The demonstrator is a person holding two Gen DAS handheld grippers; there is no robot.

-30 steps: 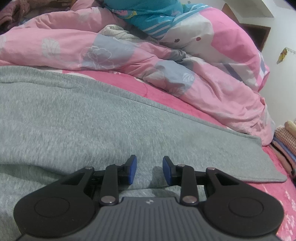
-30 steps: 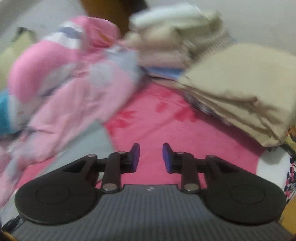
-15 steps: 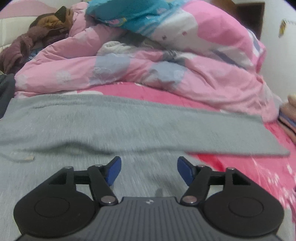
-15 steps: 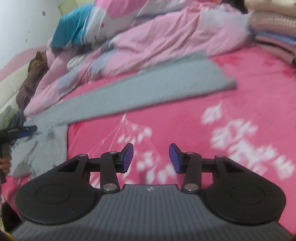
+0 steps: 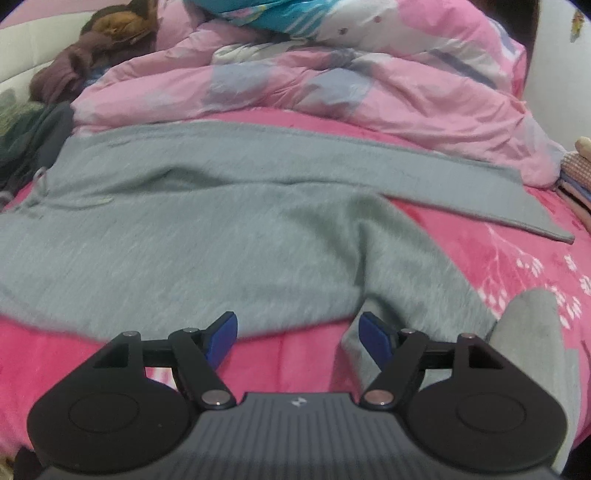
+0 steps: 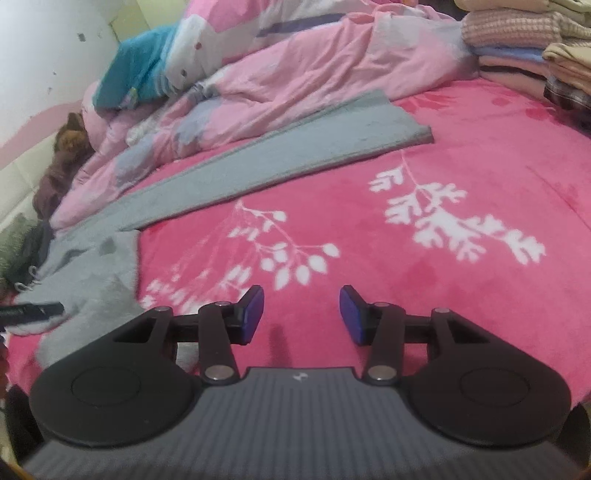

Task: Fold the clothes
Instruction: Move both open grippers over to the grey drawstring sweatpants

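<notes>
Grey sweatpants (image 5: 207, 229) lie spread on the pink bed cover (image 5: 295, 354), drawstring waist at the left. One leg (image 5: 480, 192) runs flat to the far right. The other leg (image 5: 424, 280) comes toward me and drops over the near right edge. My left gripper (image 5: 297, 332) hovers at the near hem, its jaws opening, with nothing between the blue pads. In the right wrist view the flat leg (image 6: 295, 147) crosses the upper middle. My right gripper (image 6: 301, 310) hangs over bare cover with white leaf print, its jaws opening and empty.
A crumpled pink quilt (image 5: 332, 85) with a teal pillow (image 5: 266, 14) fills the back of the bed. Brown clothing (image 5: 92, 48) and dark clothes (image 5: 29, 140) lie at the left. A stack of folded clothes (image 6: 524, 33) stands at the back right.
The left gripper drew back from on top of the grey cloth to its near hem, and its jaws widened. The right gripper swung from the folded stack down to the pink cover and opened further.
</notes>
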